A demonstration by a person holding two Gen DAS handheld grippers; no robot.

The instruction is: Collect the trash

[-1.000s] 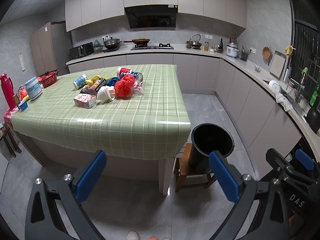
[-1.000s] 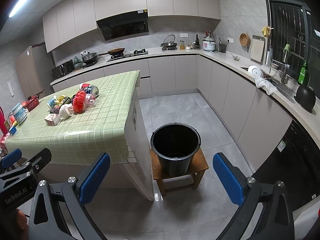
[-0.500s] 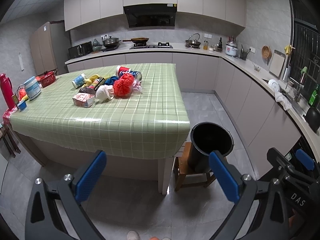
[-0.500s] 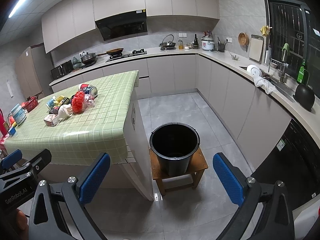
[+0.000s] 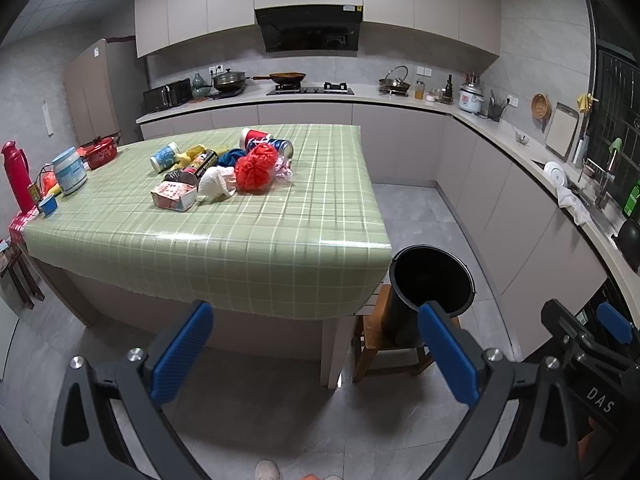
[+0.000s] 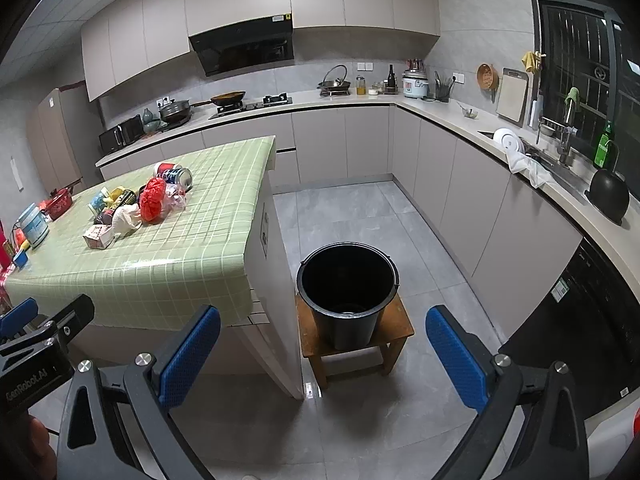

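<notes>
Table nearer, black bucket partly hidden by its corner

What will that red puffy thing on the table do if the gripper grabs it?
The red mesh ball looks soft and airy, so it will probably squash and weigh little. Its loose netting may snag. Being rounded, a nudge could roll it across the green tablecloth.

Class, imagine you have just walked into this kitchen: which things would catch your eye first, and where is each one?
First comes the heap of trash in the middle of the green checked table, with a bright red mesh ball standing out. Next is the black bucket, set on a small wooden stool on the floor at the table's end. Nearest the cameras, the left gripper and the right gripper are both open and empty.
</notes>
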